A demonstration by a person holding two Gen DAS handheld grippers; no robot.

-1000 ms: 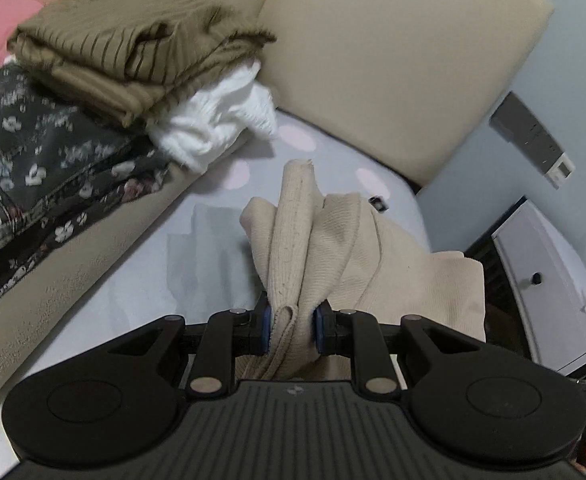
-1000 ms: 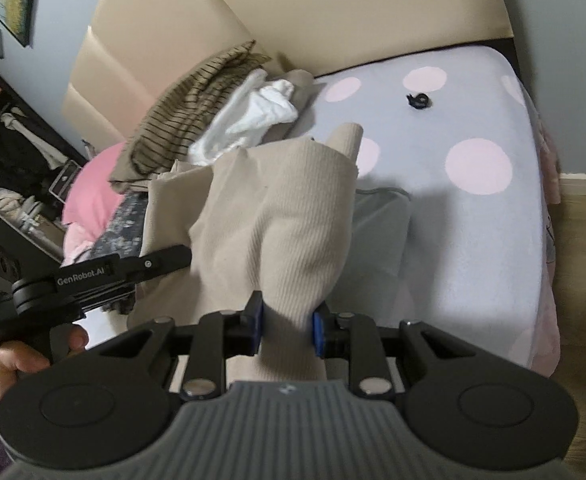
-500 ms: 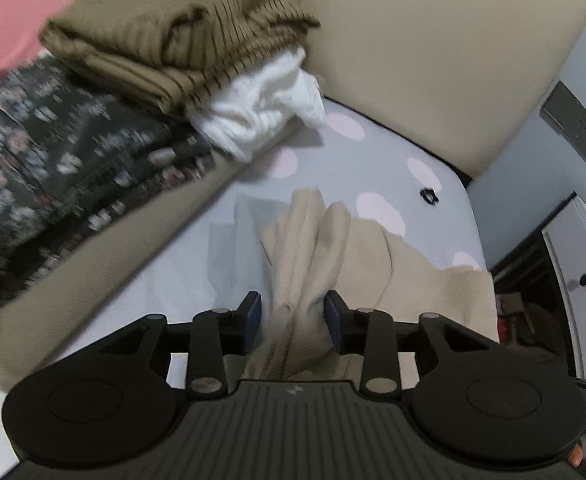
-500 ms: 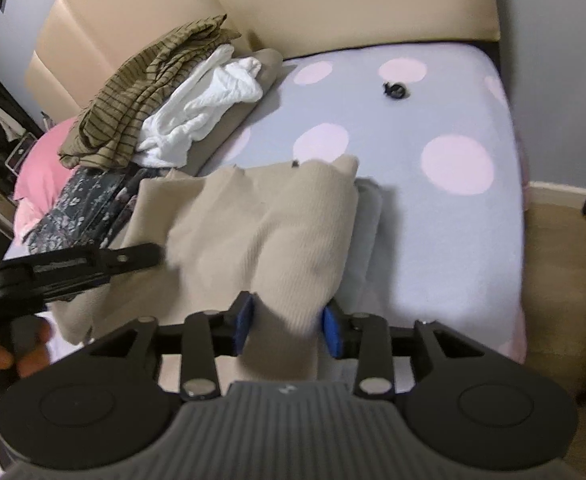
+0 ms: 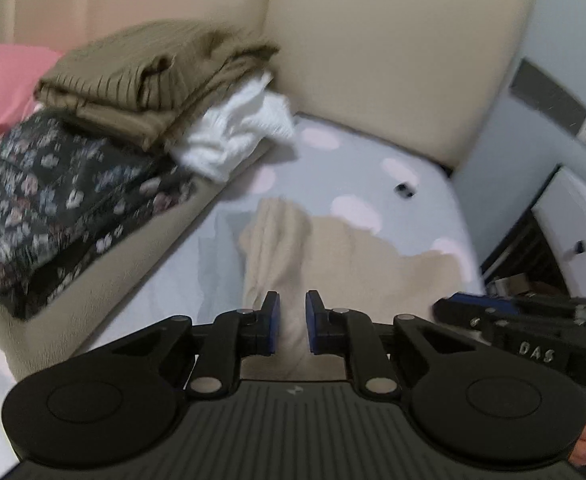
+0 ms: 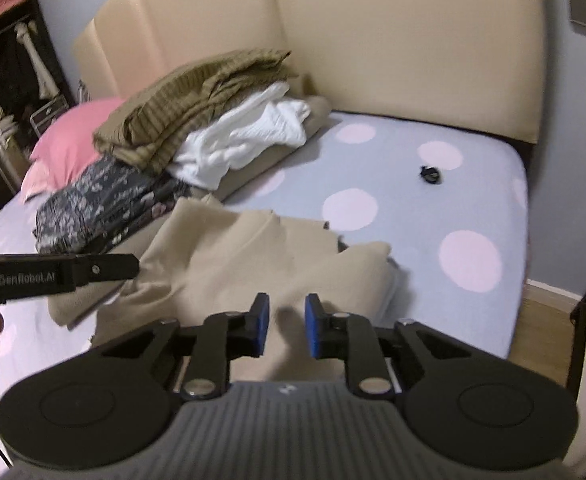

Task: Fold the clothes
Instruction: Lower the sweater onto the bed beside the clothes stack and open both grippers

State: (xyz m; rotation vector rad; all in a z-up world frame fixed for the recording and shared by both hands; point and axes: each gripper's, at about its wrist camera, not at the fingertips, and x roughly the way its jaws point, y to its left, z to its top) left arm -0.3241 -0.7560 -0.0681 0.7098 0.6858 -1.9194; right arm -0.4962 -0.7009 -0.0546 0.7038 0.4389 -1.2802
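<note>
A beige ribbed garment (image 5: 345,256) lies spread on the polka-dot bed sheet (image 5: 357,168), over a grey piece of cloth. It also shows in the right wrist view (image 6: 253,256). My left gripper (image 5: 292,322) is open just above the garment's near edge, with no cloth between its blue pads. My right gripper (image 6: 286,326) is open above the same garment, also empty. The left gripper also shows in the right wrist view (image 6: 93,270) at the garment's left side. The right gripper body shows in the left wrist view (image 5: 533,336).
A stack of folded clothes sits at the left: an olive striped piece (image 6: 197,92), a white one (image 6: 249,136) and a dark floral one (image 6: 109,196). A pink pillow (image 6: 69,148), a small black object (image 6: 430,174), the beige headboard (image 6: 373,40) and a white cabinet (image 5: 577,224) are nearby.
Both grippers have opened and let go of the beige garment. It dropped from hanging upright to lying spread on the bed. Both grippers pulled back a little.
</note>
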